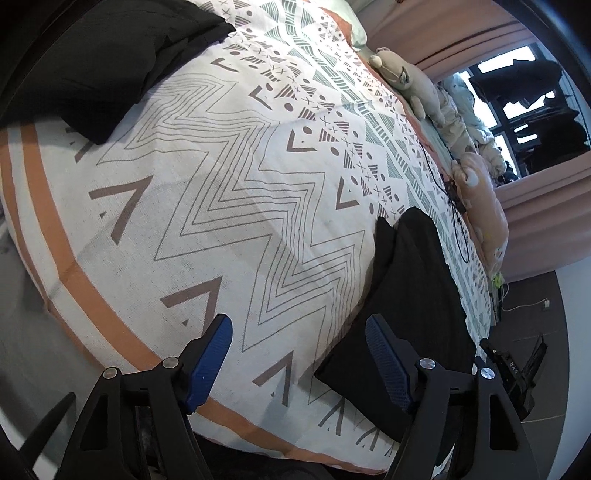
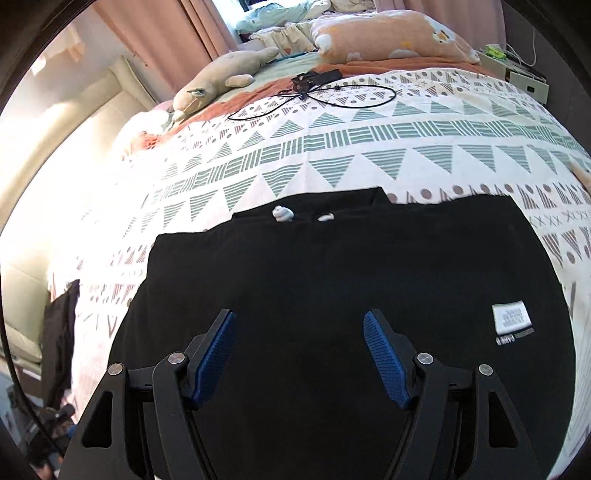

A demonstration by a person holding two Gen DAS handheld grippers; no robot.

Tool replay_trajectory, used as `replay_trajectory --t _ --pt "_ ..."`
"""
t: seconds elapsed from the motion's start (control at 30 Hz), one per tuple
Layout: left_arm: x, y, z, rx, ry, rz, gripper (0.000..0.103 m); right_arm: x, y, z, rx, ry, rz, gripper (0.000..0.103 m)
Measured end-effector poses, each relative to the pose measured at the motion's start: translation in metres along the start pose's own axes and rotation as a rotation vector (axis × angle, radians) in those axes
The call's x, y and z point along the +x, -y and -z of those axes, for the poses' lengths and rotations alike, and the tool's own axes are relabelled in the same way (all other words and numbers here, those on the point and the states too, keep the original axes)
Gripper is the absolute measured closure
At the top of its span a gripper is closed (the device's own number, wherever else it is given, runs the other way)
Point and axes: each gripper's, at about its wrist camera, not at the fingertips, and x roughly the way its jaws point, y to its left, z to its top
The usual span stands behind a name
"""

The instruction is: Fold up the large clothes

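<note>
A folded black garment [image 2: 332, 280] lies flat on the patterned bed cover [image 2: 332, 147], with a white label [image 2: 511, 317] at its right and white drawstring ends [image 2: 282, 213] at its far edge. My right gripper [image 2: 299, 325] is open and empty, hovering just above the garment's middle. In the left wrist view the same folded garment [image 1: 410, 291] lies at the right, under my right fingertip [image 1: 384, 354]. My left gripper [image 1: 299, 332] is open and empty over the bed cover [image 1: 221, 184]. Another black garment [image 1: 110, 55] lies at the far left.
Plush toys [image 2: 221, 79] and a peach pillow [image 2: 388, 35] line the far side of the bed. A black cable with a small device [image 2: 314, 83] lies near them. Pink curtains [image 1: 480, 33] and a window stand beyond. The floor [image 1: 535, 314] lies off the bed's right edge.
</note>
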Motion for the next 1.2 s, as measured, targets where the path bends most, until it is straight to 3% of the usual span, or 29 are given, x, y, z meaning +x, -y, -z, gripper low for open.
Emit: replay_trajectory --t 0.37,0.57,0.9,1.2 --pt "0.021 0.003 0.009 -0.018 -0.063 0.059 0.033 -0.018 0.012 0.043 0.024 -0.020 0.004 0.031" --pt "0.033 -0.001 0.019 -0.046 -0.127 0.093 0.044 -0.034 0.013 0.070 0.030 -0.021 -0.011 0.032" --pt "0.051 0.005 0.027 -0.040 -0.210 0.153 0.044 -0.042 0.002 0.106 0.013 -0.067 -0.073 0.050" --pt "0.072 0.016 0.024 -0.057 -0.238 0.207 0.052 -0.031 -0.045 0.134 -0.069 -0.124 -0.115 0.064"
